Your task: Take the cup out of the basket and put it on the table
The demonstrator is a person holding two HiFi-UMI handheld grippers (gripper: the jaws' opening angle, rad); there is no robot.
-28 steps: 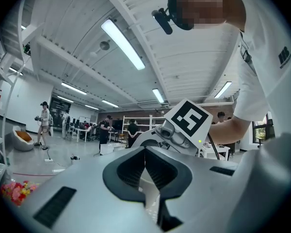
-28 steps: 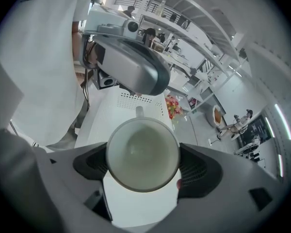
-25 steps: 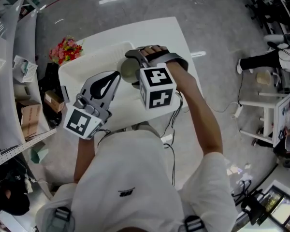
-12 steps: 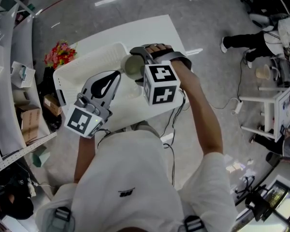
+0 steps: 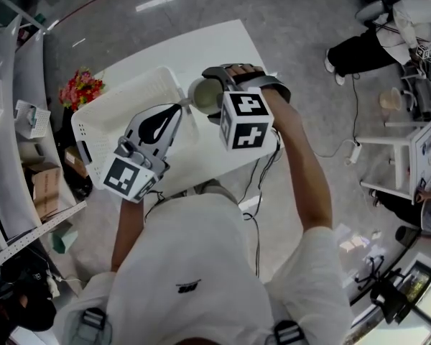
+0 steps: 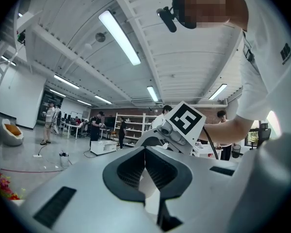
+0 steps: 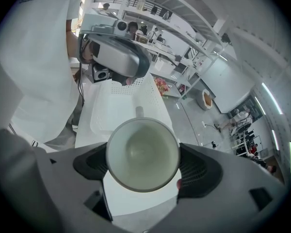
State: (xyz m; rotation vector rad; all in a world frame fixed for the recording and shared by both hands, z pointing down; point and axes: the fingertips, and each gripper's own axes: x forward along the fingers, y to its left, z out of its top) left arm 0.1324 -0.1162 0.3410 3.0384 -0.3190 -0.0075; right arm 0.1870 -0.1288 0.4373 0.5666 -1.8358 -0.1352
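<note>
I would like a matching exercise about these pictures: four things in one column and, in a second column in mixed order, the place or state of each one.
Things:
1. cup
2. left gripper
3. basket
4. flowers

Places or states:
A. red, off to the side of the table
B. jaws together, holding nothing
C. gripped by the right gripper
D. white, perforated, standing on the table

Pairs: 1-C, 2-B, 3-D, 4-A
</note>
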